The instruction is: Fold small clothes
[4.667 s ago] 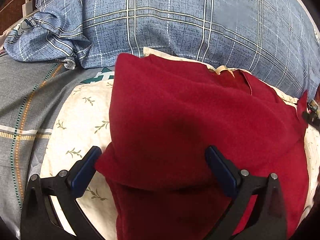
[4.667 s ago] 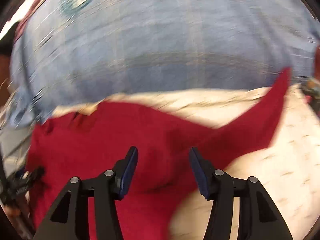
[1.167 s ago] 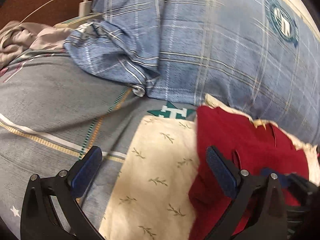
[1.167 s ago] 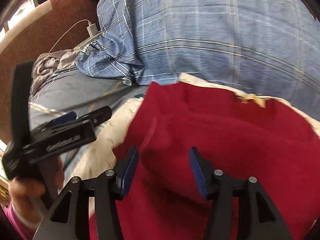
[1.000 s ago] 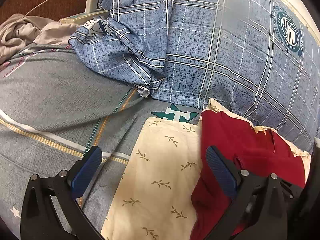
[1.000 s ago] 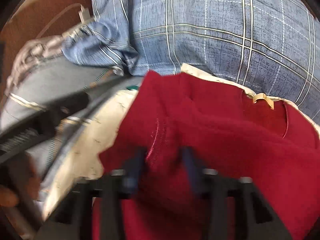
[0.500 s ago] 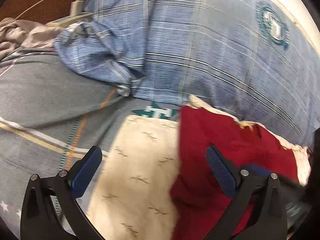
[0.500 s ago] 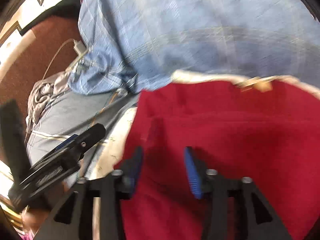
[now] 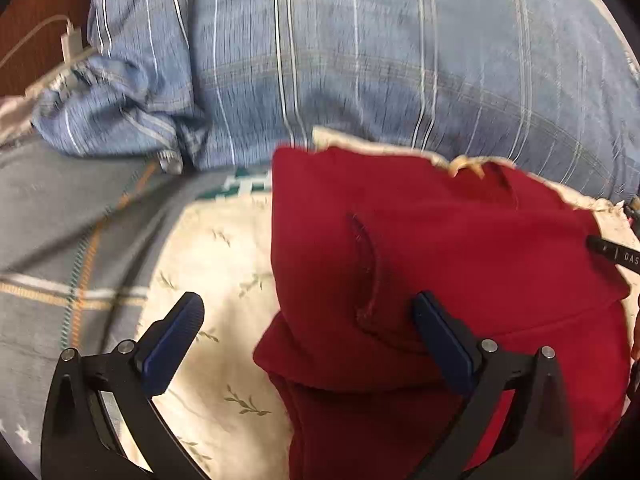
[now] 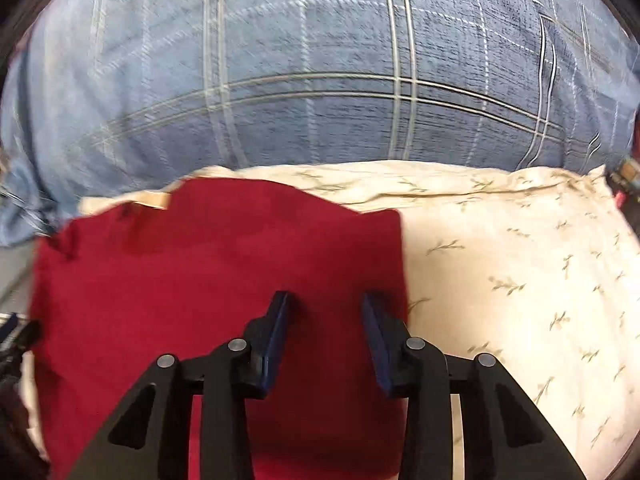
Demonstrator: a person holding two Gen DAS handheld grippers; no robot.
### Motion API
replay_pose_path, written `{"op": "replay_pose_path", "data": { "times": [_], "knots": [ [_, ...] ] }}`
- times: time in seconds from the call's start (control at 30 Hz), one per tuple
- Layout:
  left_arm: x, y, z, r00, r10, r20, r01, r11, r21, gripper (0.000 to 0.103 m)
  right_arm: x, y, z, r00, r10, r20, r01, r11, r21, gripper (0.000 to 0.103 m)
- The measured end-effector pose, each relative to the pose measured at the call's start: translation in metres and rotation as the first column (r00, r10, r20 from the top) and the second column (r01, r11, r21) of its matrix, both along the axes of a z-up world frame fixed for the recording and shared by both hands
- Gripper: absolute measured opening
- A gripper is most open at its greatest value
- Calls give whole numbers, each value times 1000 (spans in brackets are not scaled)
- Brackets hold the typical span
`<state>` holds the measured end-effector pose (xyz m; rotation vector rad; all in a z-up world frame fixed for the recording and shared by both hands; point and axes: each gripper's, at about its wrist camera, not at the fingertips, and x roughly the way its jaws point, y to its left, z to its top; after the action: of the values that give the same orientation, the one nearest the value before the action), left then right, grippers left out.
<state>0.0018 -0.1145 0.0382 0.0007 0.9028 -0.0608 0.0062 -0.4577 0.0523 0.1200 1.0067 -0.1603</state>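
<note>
A dark red garment (image 9: pixel 440 264) lies folded on a cream leaf-print cloth (image 9: pixel 216 264); its left sleeve is folded in over the body. It also shows in the right wrist view (image 10: pixel 200 280), with a straight right edge. My left gripper (image 9: pixel 308 320) is open wide over the garment's lower left corner, holding nothing. My right gripper (image 10: pixel 326 320) is open above the garment's lower right part, near its right edge, holding nothing. The right gripper's tip shows at the far right of the left wrist view (image 9: pixel 616 254).
A blue plaid quilt (image 9: pixel 360 60) bunches up behind the cream cloth. A grey striped bedsheet (image 9: pixel 60 240) lies at left. A white charger and cable (image 9: pixel 68 46) sit at the far left by a brown headboard. The cream cloth (image 10: pixel 520 280) extends right of the garment.
The right gripper moved from the garment's left side over to its right edge and opened a little. The left gripper swung right over the garment's lower left corner. The left sleeve now lies folded in.
</note>
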Motion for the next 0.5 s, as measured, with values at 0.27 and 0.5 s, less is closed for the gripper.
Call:
{"op": "replay_pose_path", "data": {
  "times": [0.27,0.5],
  "knots": [
    [-1,2,-6,1000,15,-13,-16,999,-39,103,-29,-11,28,999,13,32,-14,1000,20,40],
    [-1,0,-8,1000,18,-7,-18,999,-28,103,-59,8,11,997,74,-34,-76,994,-76,45]
  ]
}}
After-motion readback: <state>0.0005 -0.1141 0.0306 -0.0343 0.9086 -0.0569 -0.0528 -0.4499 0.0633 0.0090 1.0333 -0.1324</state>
